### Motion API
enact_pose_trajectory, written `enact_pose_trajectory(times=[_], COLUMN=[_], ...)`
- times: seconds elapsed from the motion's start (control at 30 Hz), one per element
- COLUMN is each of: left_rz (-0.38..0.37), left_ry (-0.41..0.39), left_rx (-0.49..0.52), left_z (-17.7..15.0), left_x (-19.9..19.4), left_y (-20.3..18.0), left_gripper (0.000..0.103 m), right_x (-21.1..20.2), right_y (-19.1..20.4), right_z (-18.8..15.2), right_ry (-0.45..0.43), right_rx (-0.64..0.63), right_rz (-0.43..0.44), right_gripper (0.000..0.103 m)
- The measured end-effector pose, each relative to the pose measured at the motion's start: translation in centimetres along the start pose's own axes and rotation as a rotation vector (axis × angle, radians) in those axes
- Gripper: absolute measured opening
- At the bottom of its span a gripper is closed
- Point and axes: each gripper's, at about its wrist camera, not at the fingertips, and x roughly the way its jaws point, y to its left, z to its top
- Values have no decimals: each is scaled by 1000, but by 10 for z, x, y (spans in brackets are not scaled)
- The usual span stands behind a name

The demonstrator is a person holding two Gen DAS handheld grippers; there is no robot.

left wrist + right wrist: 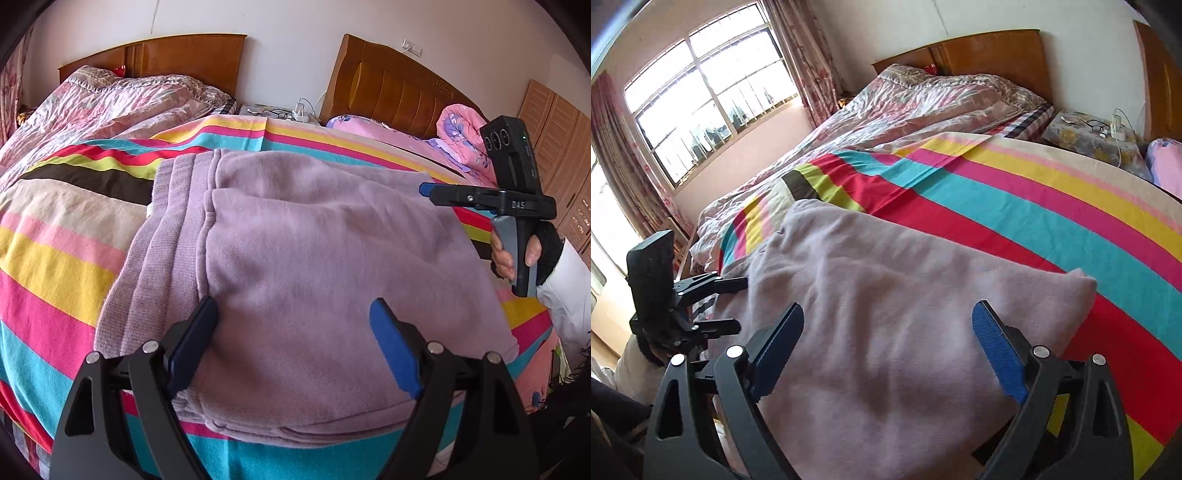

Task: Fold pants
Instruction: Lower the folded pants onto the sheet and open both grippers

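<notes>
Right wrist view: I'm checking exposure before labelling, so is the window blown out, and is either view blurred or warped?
Right wrist view: the window is blown out to white, the pants look slightly soft; left wrist view: evenly lit, the pants sharper; both views: strong fisheye bending of the striped sheet, with dark corners.

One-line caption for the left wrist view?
Open left gripper over folded lilac pants on a striped sheet; right gripper open at the far edge.
</notes>
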Motion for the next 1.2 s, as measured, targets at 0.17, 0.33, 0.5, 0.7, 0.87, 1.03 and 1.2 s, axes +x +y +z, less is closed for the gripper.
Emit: enact_pose_trajectory(times=[0.17, 0.33, 0.5, 0.7, 0.87, 1.03, 1.2], left_rz=[62, 141, 142, 152, 154, 162, 168], left_ry=[28, 51, 46, 39, 33, 21, -7], left_rx=[45, 123, 124, 126, 129, 138, 159], left_z=[1, 0, -2, -2, -3, -7, -12], left_x=[5, 16, 15, 17, 17, 17, 17], left_y=[-10, -29, -28, -29, -30, -34, -37], left_gripper=[86, 97, 97, 98, 98, 98, 98], right_x=[-18, -10, 3, -32, -44, -34, -14], right_y=[-28, 7, -25, -8, 69, 140, 140], right_z=[11, 14, 11, 11, -27, -81, -113], right_ry=[-105, -79, -26, -137, -113, -53, 17], right_rx=[107, -30, 19, 70, -67, -213, -165], right_rz=[-87, -70, -195, -318, -255, -331, -368], right_gripper=[90, 91, 87, 90, 90, 93, 93])
